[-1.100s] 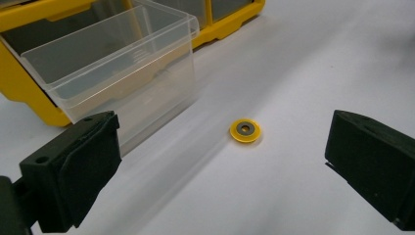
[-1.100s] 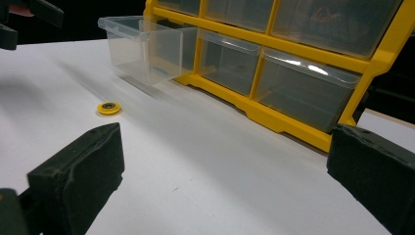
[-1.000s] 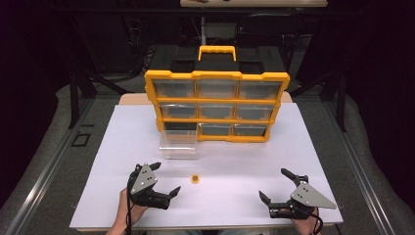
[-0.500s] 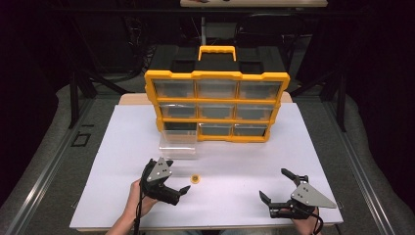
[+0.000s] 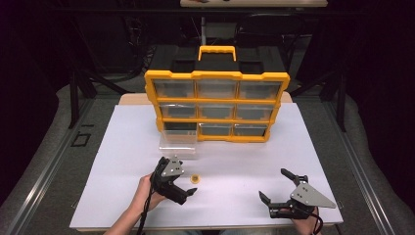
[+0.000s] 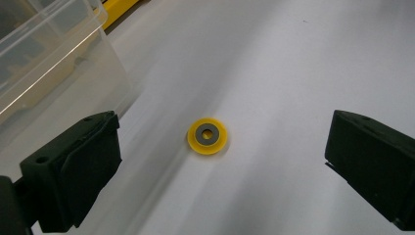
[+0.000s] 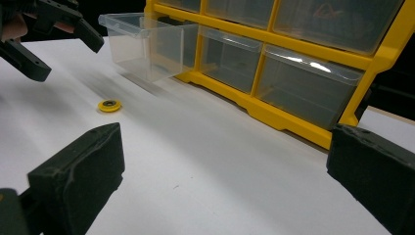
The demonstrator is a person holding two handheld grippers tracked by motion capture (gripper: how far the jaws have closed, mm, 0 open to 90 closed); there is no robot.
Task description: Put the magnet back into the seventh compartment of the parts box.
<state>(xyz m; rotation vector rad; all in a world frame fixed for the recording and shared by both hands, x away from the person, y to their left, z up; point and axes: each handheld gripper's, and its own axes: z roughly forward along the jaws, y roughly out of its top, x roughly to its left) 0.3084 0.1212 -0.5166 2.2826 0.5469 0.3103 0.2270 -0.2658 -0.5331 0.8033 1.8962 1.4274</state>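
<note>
A small yellow ring with a grey centre (image 5: 195, 179) (image 6: 208, 135) lies flat on the white table. My left gripper (image 5: 183, 177) (image 6: 223, 152) is open just left of the ring, which lies ahead between its two black jaws, untouched. At the table's front right my right gripper (image 5: 273, 184) (image 7: 225, 166) is open and holds nothing. From there the ring (image 7: 109, 105) is seen far off at the left, with the left gripper (image 7: 54, 34) above it.
A yellow organizer (image 5: 215, 105) (image 7: 313, 63) with clear drawers stands at the back of the white table (image 5: 122, 147). Its bottom-left clear drawer (image 5: 178, 142) (image 6: 44, 63) (image 7: 147, 44) is pulled out onto the table, just behind the left gripper.
The left gripper has moved right and a little forward, turning its jaws toward the yellow ring. The right gripper and the ring have stayed put.
</note>
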